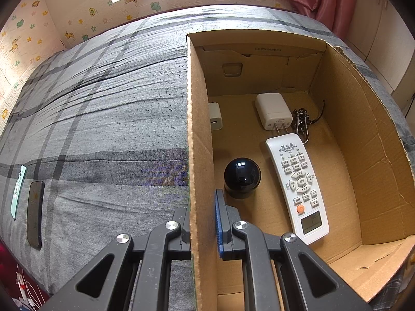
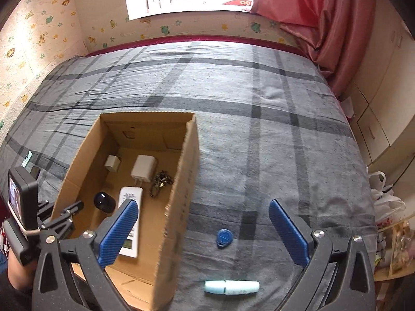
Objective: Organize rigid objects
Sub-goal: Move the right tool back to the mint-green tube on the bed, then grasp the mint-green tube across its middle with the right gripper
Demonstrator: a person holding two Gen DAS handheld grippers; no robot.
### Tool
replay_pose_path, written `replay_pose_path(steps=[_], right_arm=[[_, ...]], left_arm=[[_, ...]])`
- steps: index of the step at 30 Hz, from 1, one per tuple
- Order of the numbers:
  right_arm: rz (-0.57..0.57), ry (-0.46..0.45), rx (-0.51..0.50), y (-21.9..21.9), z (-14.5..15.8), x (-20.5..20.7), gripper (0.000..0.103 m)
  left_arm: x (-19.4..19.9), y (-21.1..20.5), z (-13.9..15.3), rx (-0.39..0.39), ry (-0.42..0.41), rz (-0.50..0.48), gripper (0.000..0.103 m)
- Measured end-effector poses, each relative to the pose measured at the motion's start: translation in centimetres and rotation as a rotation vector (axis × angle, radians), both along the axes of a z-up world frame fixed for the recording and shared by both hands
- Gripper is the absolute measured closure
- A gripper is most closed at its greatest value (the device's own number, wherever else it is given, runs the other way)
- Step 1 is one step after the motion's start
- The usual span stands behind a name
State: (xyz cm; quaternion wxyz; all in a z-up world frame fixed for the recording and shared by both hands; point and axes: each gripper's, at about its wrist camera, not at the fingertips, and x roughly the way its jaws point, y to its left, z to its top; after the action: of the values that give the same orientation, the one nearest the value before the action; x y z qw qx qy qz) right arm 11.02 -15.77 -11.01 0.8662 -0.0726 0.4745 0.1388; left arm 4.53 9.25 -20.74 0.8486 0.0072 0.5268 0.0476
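Note:
An open cardboard box (image 1: pixel 199 134) (image 2: pixel 181 181) lies on the grey plaid bed. It holds a white remote (image 1: pixel 298 186) (image 2: pixel 129 223), a black ball-shaped object (image 1: pixel 242 177) (image 2: pixel 103 202), a large white charger (image 1: pixel 273 111) (image 2: pixel 144 168), a small white charger (image 1: pixel 215 116) (image 2: pixel 112 163) and a keychain (image 1: pixel 302 123) (image 2: pixel 159 181). My left gripper (image 1: pixel 203 215) is shut on the box's left wall. My right gripper (image 2: pixel 203 217) is open above a blue round tag (image 2: pixel 224 237) on the bed. A light-blue tube (image 2: pixel 230 287) lies nearer.
A black phone (image 1: pixel 35 212) and a mint-green phone (image 1: pixel 18 191) lie on the bed at the left. A pink curtain (image 2: pixel 319 26) hangs at the back right. Cupboards (image 2: pixel 384 98) and bags (image 2: pixel 386 202) stand right of the bed.

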Motion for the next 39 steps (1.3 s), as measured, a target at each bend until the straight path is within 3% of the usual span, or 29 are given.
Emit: replay_pose_path(steps=[8,18,39], right_arm=[[-0.068,0.009,0.016,-4.3,-1.3,-1.4,0.000],[-0.098,0.075,-0.010,-6.7,-5.8,-2.9,0.000],[-0.078,0.165,-0.052,-6.6,-13.4,-6.3,0.000]], left_arm=[[0.1,-0.2,0.0,0.004,0.003,0.002,0.091],[0.1,-0.4,0.1,0.005,0.003,0.003,0.091],[0.1,-0.4,0.1,0.009,0.003,0.004,0.091]])
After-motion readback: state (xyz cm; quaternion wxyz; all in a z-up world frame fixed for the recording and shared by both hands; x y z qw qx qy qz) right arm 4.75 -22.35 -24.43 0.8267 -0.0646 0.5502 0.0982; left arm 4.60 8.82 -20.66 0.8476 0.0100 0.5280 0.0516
